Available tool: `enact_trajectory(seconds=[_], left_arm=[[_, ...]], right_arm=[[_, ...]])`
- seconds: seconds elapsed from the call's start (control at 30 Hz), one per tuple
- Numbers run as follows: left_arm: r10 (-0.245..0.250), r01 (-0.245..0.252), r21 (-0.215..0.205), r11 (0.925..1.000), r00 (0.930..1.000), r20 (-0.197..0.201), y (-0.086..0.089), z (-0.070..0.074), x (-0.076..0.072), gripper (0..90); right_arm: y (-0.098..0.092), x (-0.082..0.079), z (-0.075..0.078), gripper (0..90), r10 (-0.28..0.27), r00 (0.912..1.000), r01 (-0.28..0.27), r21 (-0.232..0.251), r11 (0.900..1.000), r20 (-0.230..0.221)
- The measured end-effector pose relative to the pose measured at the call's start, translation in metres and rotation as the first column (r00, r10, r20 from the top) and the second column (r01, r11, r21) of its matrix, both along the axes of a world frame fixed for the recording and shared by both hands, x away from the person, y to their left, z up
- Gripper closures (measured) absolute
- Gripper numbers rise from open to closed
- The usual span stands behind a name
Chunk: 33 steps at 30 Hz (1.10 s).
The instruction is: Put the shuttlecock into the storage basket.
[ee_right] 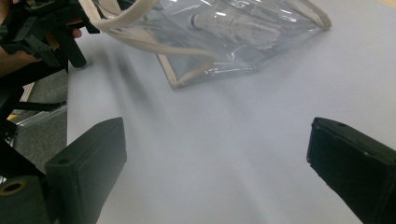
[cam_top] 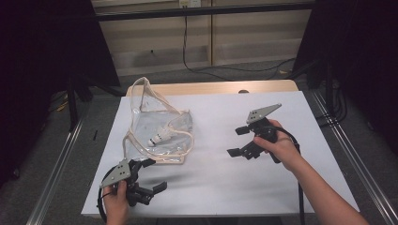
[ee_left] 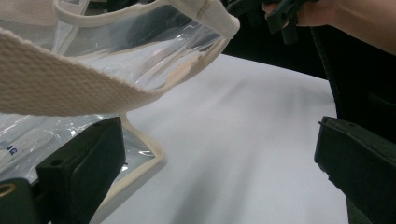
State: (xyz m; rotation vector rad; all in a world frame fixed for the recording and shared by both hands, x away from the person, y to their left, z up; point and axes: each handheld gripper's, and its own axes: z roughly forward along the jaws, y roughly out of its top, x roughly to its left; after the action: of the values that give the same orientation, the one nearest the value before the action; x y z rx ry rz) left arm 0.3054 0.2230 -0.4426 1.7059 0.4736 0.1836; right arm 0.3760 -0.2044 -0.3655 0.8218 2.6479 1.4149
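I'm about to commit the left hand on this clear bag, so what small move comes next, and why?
Probably ease the left gripper forward so its open fingers straddle the cream strap of the clear bag. The strap hangs just ahead of them, unheld, and the bag lies flat with a shuttlecock inside. The right gripper is open, well off to the side.

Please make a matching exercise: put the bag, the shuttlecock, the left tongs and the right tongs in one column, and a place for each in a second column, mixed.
1. bag
2. shuttlecock
3. left tongs
4. right tongs

a. inside the clear bag
b. open, at the table's near left corner
c. lying left of the middle, straps cream
d. open, held right of the middle

Pairs: 1-c, 2-a, 3-b, 4-d
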Motion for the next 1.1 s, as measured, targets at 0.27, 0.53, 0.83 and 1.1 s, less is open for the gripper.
enact_trajectory(seconds=[0.27, 0.53, 0.83, 1.1], left_arm=[[0.001, -0.001, 0.000, 1.0000, 1.0000, 0.000, 0.000, 0.000, 0.000, 2.0], [0.001, -0.001, 0.000, 1.0000, 1.0000, 0.001, 0.000, 0.000, 0.000, 2.1], [0.002, -0.002, 0.001, 1.0000, 1.0000, 0.000, 0.000, 0.000, 0.000, 2.1], [0.001, -0.001, 0.000, 1.0000, 1.0000, 0.001, -0.001, 0.000, 0.000, 2.1]], right_arm=[[-0.012, -0.005, -0.007, 4.5, -0.019, 0.9998, 0.019, -0.008, 1.000, -0.003], [-0.027, -0.010, -0.011, 4.7, -0.045, 0.9990, 0.045, 0.002, 0.999, 0.004], [-0.040, -0.017, -0.016, 4.8, -0.066, 0.9978, 0.066, 0.011, 0.998, 0.010], [-0.048, -0.022, -0.024, 4.7, -0.078, 0.9969, 0.078, 0.012, 0.997, 0.006]])
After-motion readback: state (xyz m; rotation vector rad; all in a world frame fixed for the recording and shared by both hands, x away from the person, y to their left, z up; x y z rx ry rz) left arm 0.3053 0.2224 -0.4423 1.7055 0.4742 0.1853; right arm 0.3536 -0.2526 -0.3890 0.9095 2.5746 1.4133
